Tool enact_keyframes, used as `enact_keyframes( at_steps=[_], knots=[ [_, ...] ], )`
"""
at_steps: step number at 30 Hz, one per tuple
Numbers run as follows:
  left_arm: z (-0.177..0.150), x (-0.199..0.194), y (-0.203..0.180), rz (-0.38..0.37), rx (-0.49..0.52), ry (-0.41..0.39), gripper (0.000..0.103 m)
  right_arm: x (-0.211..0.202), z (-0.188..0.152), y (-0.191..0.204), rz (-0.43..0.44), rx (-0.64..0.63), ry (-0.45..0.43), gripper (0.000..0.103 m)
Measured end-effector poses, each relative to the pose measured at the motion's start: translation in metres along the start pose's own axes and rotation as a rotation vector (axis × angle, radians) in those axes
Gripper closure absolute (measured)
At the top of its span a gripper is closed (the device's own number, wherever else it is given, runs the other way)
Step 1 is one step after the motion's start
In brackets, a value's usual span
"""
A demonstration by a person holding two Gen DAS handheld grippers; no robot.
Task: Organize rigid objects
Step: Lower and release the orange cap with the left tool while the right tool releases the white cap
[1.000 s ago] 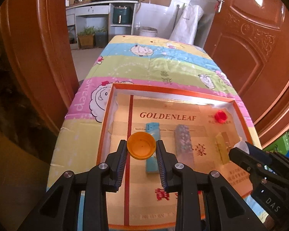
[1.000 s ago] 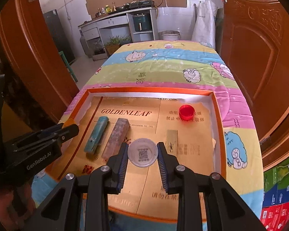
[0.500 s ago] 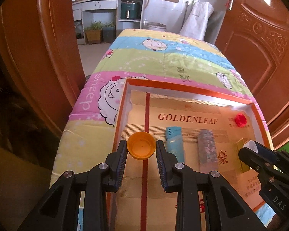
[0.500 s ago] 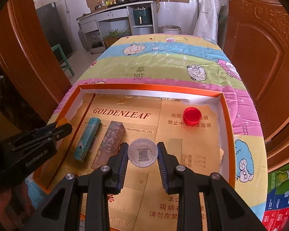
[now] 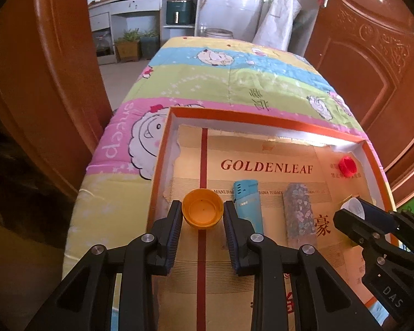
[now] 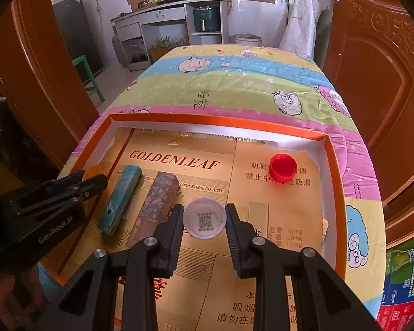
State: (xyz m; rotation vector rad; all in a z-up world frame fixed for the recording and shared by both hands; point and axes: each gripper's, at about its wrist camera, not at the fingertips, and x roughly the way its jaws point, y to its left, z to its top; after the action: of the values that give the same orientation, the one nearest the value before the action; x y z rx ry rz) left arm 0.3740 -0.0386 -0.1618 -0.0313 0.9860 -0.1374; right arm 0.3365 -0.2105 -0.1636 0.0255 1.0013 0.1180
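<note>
Your left gripper clamps the orange cap, your right gripper the white cap: light, stiff, slippery, so pinch gently across their rims.

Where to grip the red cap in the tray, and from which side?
Pinch the red bottle cap across its round side wall, gripper coming from above. It lies alone near the tray's far right corner, so set the fingers along the right wall, not toward it.

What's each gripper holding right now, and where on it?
Left gripper clamps the orange cap across its rim; right gripper clamps the clear cap likewise.
</note>
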Motion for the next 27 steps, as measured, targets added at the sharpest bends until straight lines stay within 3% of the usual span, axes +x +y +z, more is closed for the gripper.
enact_keyframes(
  at_steps=[19,21,24,27],
  knots=[
    [-0.002,0.007,-0.003,0.009,0.019,-0.003,0.071,0.013,-0.005,0.0,-0.051,-0.02,0.015,0.072],
    [-0.001,0.006,-0.003,0.0,0.015,-0.005,0.067,0.013,-0.006,0.0,-0.056,-0.022,0.014,0.072],
    [-0.001,0.002,-0.004,-0.01,0.018,-0.016,0.052,0.01,-0.007,0.001,-0.056,-0.024,0.005,0.072],
    [-0.001,-0.004,-0.005,-0.019,0.02,-0.024,0.049,0.005,-0.006,0.002,-0.055,-0.028,-0.013,0.072]
  ],
)
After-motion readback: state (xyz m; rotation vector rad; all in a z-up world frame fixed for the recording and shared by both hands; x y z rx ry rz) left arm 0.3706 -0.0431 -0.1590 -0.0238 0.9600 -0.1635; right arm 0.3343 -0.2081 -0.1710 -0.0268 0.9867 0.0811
